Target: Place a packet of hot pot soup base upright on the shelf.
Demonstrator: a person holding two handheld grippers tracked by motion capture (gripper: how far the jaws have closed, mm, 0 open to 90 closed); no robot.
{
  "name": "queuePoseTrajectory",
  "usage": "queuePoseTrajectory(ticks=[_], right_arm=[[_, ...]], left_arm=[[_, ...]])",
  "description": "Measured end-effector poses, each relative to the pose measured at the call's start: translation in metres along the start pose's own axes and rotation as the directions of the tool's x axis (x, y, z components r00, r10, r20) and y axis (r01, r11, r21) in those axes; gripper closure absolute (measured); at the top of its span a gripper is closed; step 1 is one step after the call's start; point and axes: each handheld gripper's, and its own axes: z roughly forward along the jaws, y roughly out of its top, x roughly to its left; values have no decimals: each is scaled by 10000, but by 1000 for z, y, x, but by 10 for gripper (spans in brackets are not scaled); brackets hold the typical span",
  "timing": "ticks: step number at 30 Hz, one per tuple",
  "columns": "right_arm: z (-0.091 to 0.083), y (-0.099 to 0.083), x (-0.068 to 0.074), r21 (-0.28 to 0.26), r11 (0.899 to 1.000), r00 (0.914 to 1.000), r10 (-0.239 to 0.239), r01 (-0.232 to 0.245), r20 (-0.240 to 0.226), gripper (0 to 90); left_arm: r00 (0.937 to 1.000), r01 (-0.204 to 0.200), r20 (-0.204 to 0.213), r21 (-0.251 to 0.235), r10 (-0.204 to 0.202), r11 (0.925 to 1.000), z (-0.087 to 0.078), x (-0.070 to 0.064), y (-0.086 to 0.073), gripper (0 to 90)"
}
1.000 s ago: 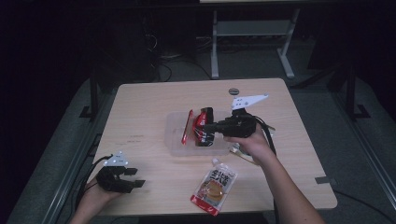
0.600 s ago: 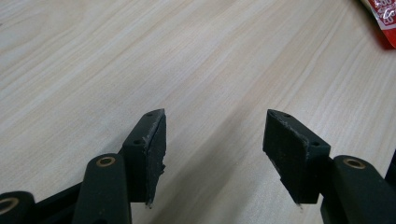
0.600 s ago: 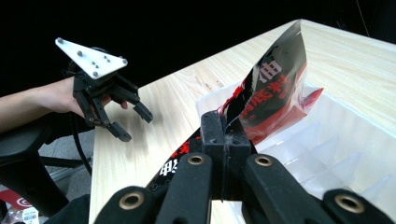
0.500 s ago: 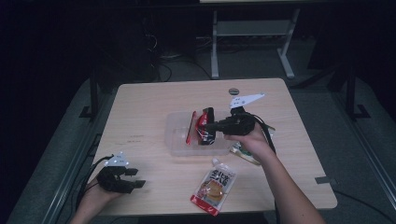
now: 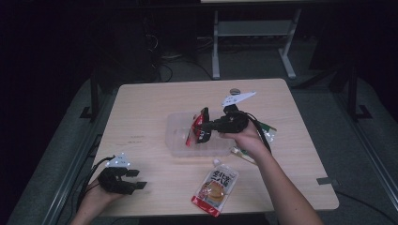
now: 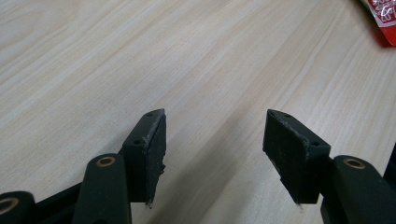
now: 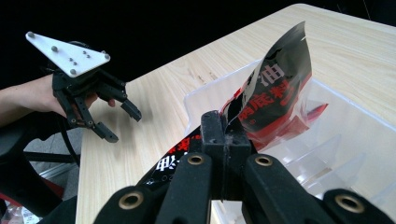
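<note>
My right gripper [image 5: 202,131] [image 7: 225,134] is shut on a red and black snack packet [image 5: 197,125] [image 7: 274,98], held tilted above the clear plastic tray [image 5: 178,143] [image 7: 345,135] in the middle of the table. My left gripper [image 5: 137,180] [image 6: 212,140] stands open near the table's front left corner, low over bare wood with nothing between its jaws. In the right gripper view the left gripper [image 7: 122,120] shows farther off, open, in a hand.
A red and white pouch [image 5: 216,185] [image 6: 382,18] lies on the table near the front edge. A green-edged packet [image 5: 265,131] lies to the right of the tray, partly under the right hand. A small round object [image 5: 234,91] sits at the far side.
The right gripper has carried the red and black packet leftward, further over the tray. The left gripper has stayed in place.
</note>
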Motion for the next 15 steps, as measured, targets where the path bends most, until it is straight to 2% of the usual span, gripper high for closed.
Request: queuePoseTrajectory(ticks=[11, 15], right_arm=[[14, 7, -7, 249, 9997, 9998, 59, -63, 177, 900], [17, 9, -12, 236, 9996, 9997, 126, -131, 191, 900]], left_arm=[[10000, 47, 49, -18, -47, 10000, 1, -1, 0, 391], [9999, -50, 89, 68, 50, 10000, 2, -1, 1, 391]])
